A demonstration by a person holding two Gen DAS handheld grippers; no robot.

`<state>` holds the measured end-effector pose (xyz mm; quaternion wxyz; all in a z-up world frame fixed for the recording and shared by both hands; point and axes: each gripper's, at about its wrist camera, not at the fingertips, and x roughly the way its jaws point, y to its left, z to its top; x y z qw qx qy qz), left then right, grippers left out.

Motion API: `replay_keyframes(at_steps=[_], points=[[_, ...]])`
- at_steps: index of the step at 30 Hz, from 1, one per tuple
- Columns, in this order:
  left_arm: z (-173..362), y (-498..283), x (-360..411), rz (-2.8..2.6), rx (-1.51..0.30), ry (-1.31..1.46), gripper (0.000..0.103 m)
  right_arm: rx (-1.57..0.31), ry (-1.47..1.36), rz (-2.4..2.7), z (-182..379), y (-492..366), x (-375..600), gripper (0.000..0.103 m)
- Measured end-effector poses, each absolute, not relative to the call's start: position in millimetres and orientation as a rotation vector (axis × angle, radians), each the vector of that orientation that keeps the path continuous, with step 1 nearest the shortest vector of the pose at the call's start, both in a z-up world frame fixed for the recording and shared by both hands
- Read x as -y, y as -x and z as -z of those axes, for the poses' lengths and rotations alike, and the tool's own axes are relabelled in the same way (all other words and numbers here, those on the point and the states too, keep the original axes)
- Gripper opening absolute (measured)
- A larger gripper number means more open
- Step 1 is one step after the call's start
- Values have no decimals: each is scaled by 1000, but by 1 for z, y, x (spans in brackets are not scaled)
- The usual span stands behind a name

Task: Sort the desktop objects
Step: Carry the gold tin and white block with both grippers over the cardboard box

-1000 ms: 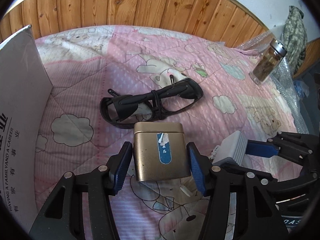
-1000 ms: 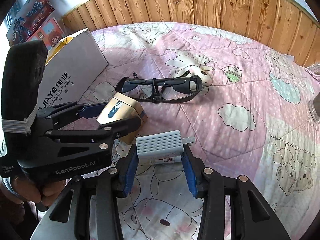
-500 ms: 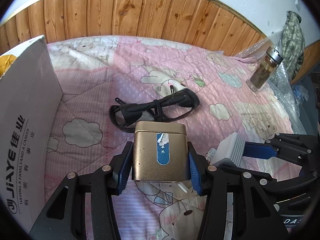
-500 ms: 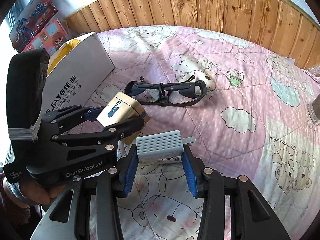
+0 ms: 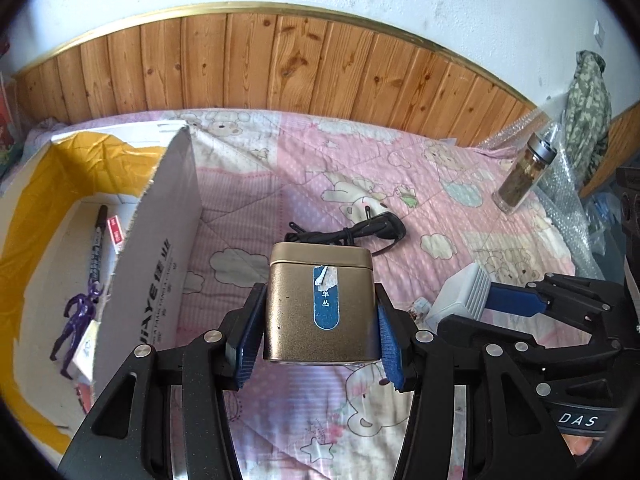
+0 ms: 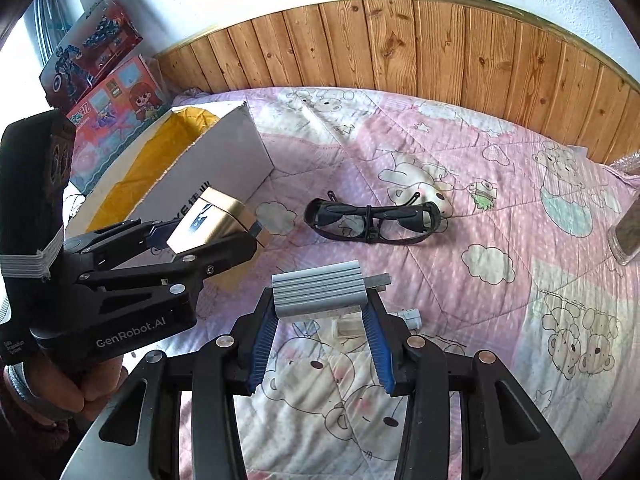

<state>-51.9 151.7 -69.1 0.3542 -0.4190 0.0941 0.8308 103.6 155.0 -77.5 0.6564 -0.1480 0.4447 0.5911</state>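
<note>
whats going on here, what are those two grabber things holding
A person is sorting things off a pink quilt, with a hand-held gripper in each hand. The left hand-held gripper is clamped on a gold tin, and the right hand-held gripper grips a ribbed grey block; both are held clear of the quilt. An open white box with a pen inside sits to the left. Black glasses lie on the quilt.

Each wrist camera looks steeply down past its own fingers, close above the pink cartoon-print quilt [image 5: 256, 184]; both views share the black-framed glasses [image 6: 374, 220].
</note>
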Motion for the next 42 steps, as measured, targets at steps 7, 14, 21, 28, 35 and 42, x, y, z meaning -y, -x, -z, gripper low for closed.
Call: replay_keyframes(at_steps=[7,14,21,28,35,42], points=[[40,44,-123,-2187,-209,1047,52,-957,310,-1367,49,-81,-155,44],[20,40,-94,-2220,-191,1028,52,-919,298,-1386,30,-58,-155,44],[0,41,-66,-2248,-167,998,52,-884,293,-1405,13,-34,-157,44],[-3,51,-43,-2278,-148,1009,52,-860,301,-1416,3,-14,-163,44],[-9,54,-29,-2280,-129,987,52,-836,307,-1412,-6,-2,-171,44],[-13,60,-17,-2287,-96,979,52,-800,326,-1417,-14,14,-178,44]])
